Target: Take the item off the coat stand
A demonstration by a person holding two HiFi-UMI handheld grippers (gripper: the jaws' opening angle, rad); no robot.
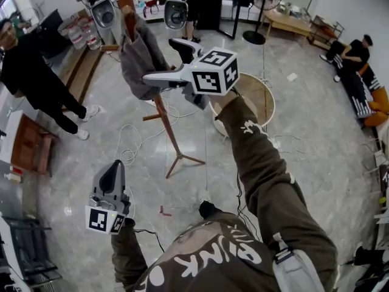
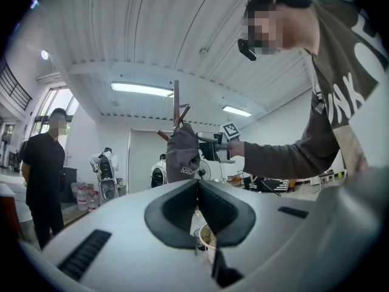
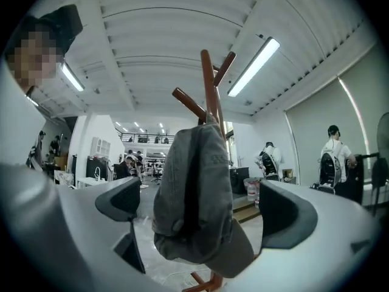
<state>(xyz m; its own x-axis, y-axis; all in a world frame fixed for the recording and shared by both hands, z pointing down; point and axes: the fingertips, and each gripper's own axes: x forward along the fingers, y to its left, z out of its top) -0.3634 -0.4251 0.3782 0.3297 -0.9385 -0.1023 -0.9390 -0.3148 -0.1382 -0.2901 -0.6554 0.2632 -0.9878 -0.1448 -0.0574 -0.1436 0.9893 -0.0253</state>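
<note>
On the stand: a grey cap [image 3: 193, 193] hangs from an upper peg of the wooden stand [image 1: 168, 128], crown folded, brim lowest and turned toward the right gripper's camera.
Stand: upright on the grey floor [image 1: 316, 139]; thin pole, splayed feet, short pegs angled up at the top.
Right gripper [image 1: 159, 59]: held out at arm's length and level with the cap, jaws wide apart.
Cap and jaws: the cap sits between the two dark pads [image 3: 120, 201]; in the right gripper view a strip of background shows between the cloth and each pad, so neither pad presses on it.
Head view of the same: one jaw crosses in front of the cap's lower part, the other reaches past its far side.
Left gripper [image 1: 113, 168]: held low and well apart from the stand, near the person's body; its jaws are together, pad against pad, with nothing between them.
Left gripper view: cap, stand top and the outstretched right arm show in the distance, above the closed jaws.
Sleeve [image 1: 261, 169]: brown, running from the right gripper back to the person's chest.
Cable [image 1: 130, 146]: white, looped on the floor just beside the stand's feet.
Bystander [image 1: 37, 78]: a person in black stands left of the stand, well apart from it.
</note>
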